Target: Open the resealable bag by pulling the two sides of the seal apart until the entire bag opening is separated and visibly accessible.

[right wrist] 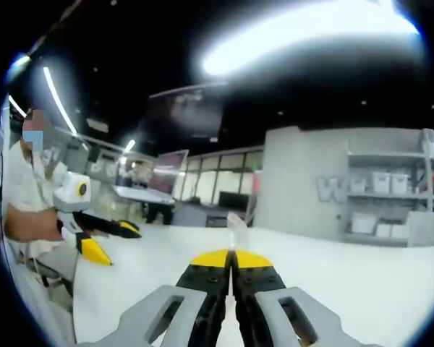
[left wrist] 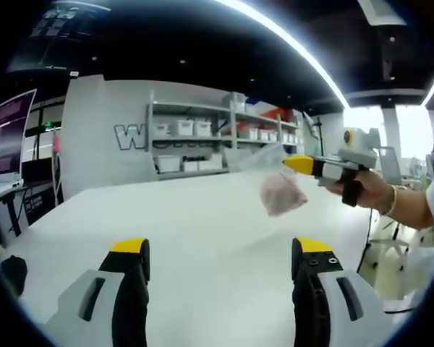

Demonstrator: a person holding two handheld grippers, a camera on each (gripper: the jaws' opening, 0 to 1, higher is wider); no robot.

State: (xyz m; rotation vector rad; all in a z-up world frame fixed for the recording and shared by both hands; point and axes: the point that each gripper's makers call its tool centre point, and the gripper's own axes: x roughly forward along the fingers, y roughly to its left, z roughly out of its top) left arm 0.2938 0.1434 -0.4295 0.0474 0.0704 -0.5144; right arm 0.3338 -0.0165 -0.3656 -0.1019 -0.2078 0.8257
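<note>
Stretching away beneath both grippers is a white table [left wrist: 202, 217], and above it hangs the resealable bag [left wrist: 278, 184], clear plastic with a pinkish lump sagging at its bottom. The task has barely begun, as far as can be judged — only one side of the bag's top is held and the seal looks unparted, though its edge is too blurred to be sure. The right gripper [left wrist: 298, 163] has its yellow-tipped fingers pressed together on the bag's upper edge; in the right gripper view a sliver of film [right wrist: 236, 230] rises just beyond the closed tips [right wrist: 231, 258]. The left gripper [left wrist: 220, 249] has its fingers wide apart with nothing between them — the bag hangs well ahead of them, toward the right finger's side.
</note>
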